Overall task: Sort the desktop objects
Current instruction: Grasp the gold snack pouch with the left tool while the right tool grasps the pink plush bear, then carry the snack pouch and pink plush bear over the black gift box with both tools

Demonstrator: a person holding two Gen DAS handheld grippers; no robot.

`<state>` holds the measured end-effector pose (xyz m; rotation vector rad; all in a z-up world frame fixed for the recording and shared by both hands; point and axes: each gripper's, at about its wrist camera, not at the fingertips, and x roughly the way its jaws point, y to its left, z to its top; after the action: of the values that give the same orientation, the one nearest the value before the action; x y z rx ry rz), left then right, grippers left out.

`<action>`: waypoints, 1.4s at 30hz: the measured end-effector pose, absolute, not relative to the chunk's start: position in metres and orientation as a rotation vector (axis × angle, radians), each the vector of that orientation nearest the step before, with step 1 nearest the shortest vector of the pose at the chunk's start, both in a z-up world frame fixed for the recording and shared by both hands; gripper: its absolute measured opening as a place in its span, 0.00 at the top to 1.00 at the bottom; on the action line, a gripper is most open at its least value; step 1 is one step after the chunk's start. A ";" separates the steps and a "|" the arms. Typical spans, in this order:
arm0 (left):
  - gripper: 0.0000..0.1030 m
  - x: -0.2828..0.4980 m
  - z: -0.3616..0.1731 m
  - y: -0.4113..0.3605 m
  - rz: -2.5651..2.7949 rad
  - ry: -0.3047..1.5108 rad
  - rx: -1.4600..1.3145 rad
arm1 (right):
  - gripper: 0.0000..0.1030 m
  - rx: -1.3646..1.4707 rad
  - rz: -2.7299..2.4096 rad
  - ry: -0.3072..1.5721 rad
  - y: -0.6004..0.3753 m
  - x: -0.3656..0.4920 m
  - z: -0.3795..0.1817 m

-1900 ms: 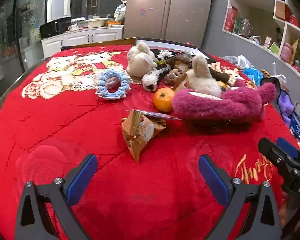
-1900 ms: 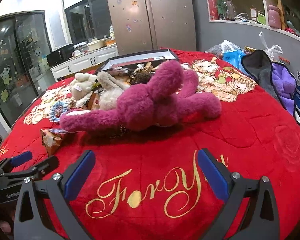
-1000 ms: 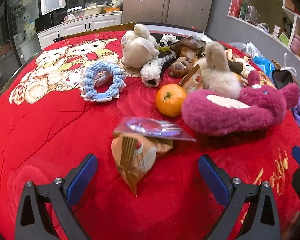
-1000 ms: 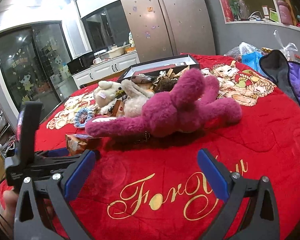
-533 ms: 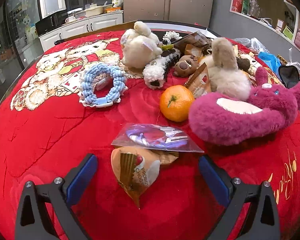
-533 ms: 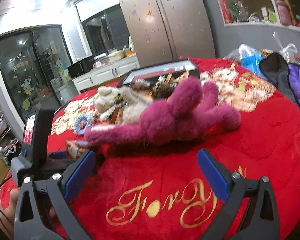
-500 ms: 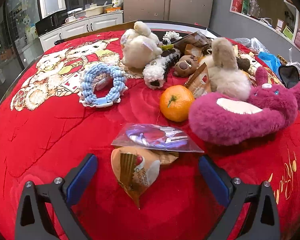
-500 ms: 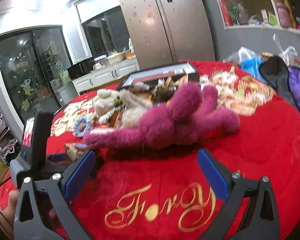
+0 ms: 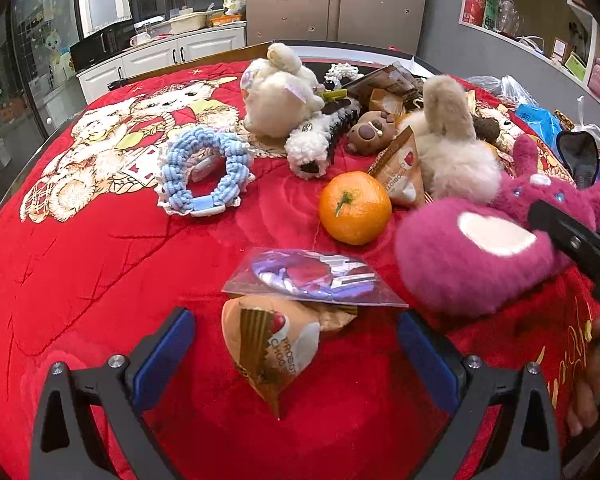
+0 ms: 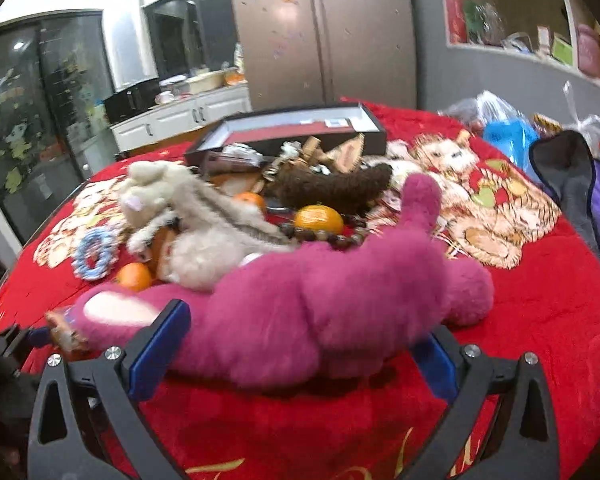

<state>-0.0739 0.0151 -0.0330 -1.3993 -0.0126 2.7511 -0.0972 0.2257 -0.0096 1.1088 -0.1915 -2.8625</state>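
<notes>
Left gripper [image 9: 292,340]: jaws wide, empty, bracketing a tan snack pouch [image 9: 274,344] that lies at 6 o'clock in the left view, its point toward the camera. A clear packet [image 9: 314,276] overlaps the pouch's far edge at 12 o'clock from it; an orange [image 9: 355,208] sits beyond at 1 o'clock, a blue rope ring [image 9: 202,174] at 10 o'clock. Right gripper [image 10: 300,344]: jaws wide, empty, straddling the pink plush [image 10: 320,300], which fills the centre of the right view and lies across the red cloth [image 10: 540,320]. A cream plush [image 10: 204,236] rests against the pink plush at 11 o'clock; a bead string [image 10: 324,236] lies just behind it; an open black box [image 10: 292,128] stands at 12 o'clock, probably a sorting bin. Step in hand, as judged: both tools setting up grasps, left on pouch, right on plush. Handling notes: the pouch is crinkly and hollow, so pinch across its broad body, low, and lift clear of the packet so that it does not drag along. The plush is soft and wider than a firm pinch; close on its mid-body, and lift straight so that the leaning cream plush does not tumble.
</notes>
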 end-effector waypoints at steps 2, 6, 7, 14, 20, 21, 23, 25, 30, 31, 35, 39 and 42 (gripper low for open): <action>0.00 -0.074 -0.033 0.015 2.751 -0.013 -1.399 | 0.00 1.184 -2.846 -0.239 0.233 -0.107 -0.018; 0.00 -0.074 -0.033 0.015 2.751 -0.012 -1.400 | 0.00 1.250 -2.812 -0.290 0.239 -0.115 -0.027; 0.00 -0.075 -0.033 0.016 2.751 -0.010 -1.401 | 0.00 1.253 -2.816 -0.280 0.238 -0.116 -0.027; 0.00 -0.075 -0.032 0.016 2.743 -0.021 -1.397 | 0.01 1.292 -2.836 -0.186 0.227 -0.117 -0.029; 0.11 -0.072 -0.030 0.013 2.750 -0.029 -1.379 | 0.05 1.256 -2.821 -0.265 0.235 -0.113 -0.028; 0.15 -0.071 -0.029 0.012 2.761 -0.029 -1.371 | 0.06 1.249 -2.819 -0.277 0.236 -0.112 -0.027; 0.33 -0.069 -0.027 0.010 2.771 -0.017 -1.358 | 0.11 1.235 -2.813 -0.289 0.237 -0.111 -0.026; 0.48 -0.067 -0.025 0.007 2.776 -0.008 -1.350 | 0.17 1.211 -2.805 -0.297 0.237 -0.109 -0.024; 0.61 -0.063 -0.022 0.002 2.754 -0.059 -1.359 | 0.27 1.179 -2.790 -0.341 0.242 -0.103 -0.021; 0.62 -0.062 -0.021 0.001 2.747 -0.078 -1.362 | 0.28 1.175 -2.788 -0.350 0.243 -0.102 -0.020; 0.63 -0.052 -0.014 -0.004 2.721 -0.153 -1.349 | 0.28 1.148 -2.770 -0.396 0.247 -0.092 -0.013; 0.63 -0.037 -0.005 -0.003 2.745 -0.117 -1.291 | 0.28 1.079 -2.772 -0.410 0.249 -0.078 0.004; 0.63 -0.027 0.003 -0.005 2.742 -0.149 -1.256 | 0.28 1.025 -2.788 -0.395 0.247 -0.066 0.020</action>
<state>-0.0267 -0.0052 0.0028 -1.2561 -0.1491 2.7424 -0.0660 0.2468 0.0200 1.0249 -0.3947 -2.7882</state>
